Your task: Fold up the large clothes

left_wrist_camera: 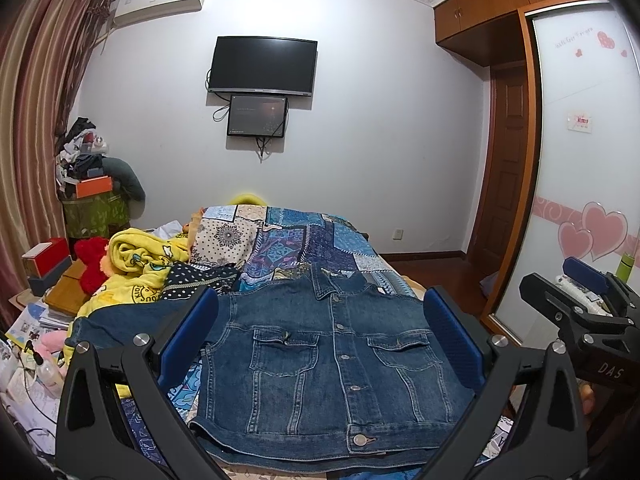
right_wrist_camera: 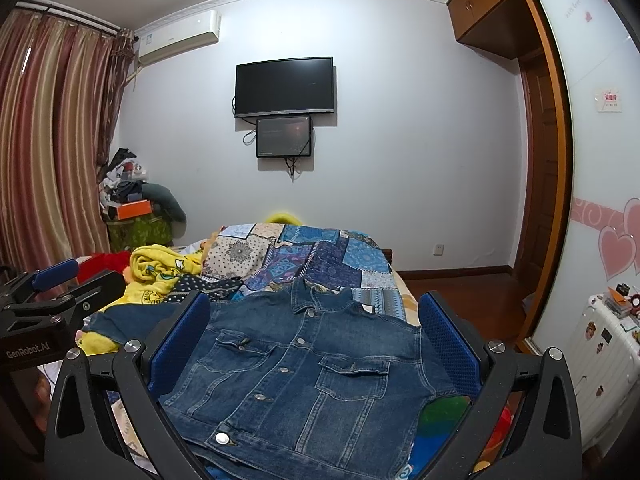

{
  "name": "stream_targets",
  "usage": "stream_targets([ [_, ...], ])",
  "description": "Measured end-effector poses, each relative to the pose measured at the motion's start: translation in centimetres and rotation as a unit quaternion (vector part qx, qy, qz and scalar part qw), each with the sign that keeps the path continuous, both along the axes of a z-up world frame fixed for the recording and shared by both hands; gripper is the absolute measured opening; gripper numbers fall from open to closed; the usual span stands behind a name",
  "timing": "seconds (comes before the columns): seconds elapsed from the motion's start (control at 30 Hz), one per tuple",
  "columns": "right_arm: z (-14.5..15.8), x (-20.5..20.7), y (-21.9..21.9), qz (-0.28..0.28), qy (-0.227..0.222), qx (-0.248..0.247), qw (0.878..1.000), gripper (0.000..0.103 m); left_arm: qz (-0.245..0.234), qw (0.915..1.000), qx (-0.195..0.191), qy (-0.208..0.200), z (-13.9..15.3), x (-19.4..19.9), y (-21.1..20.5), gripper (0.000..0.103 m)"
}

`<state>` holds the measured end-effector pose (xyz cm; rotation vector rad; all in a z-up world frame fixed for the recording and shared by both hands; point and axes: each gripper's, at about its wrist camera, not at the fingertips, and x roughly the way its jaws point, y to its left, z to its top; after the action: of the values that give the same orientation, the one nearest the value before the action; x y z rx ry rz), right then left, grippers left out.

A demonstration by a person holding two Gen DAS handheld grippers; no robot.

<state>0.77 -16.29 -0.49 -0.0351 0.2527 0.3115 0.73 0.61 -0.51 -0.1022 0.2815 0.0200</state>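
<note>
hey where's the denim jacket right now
The denim jacket lies front up and buttoned on the patchwork quilt, centred in both wrist views, with the yellow blanket to its left.

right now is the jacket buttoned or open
Buttoned. The jacket lies front up on the bed, its two front edges meeting along a row of metal buttons, collar to hem, no gap showing.

Even, cool indoor light, probably from overhead; soft shadows sit under the television (left_wrist_camera: pixel 262 65). Both views are sharp centrally, with strong fisheye bending and dark vignetted corners.
</note>
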Motion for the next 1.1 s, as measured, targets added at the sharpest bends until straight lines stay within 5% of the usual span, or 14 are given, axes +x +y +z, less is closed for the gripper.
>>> stream_targets([
  [1.1, -0.11, 0.45, 0.10, -0.003, 0.007, -0.004, 1.000, 0.103, 0.000, 0.9999, -0.011, 0.008, -0.51, 0.48, 0.47, 0.103],
])
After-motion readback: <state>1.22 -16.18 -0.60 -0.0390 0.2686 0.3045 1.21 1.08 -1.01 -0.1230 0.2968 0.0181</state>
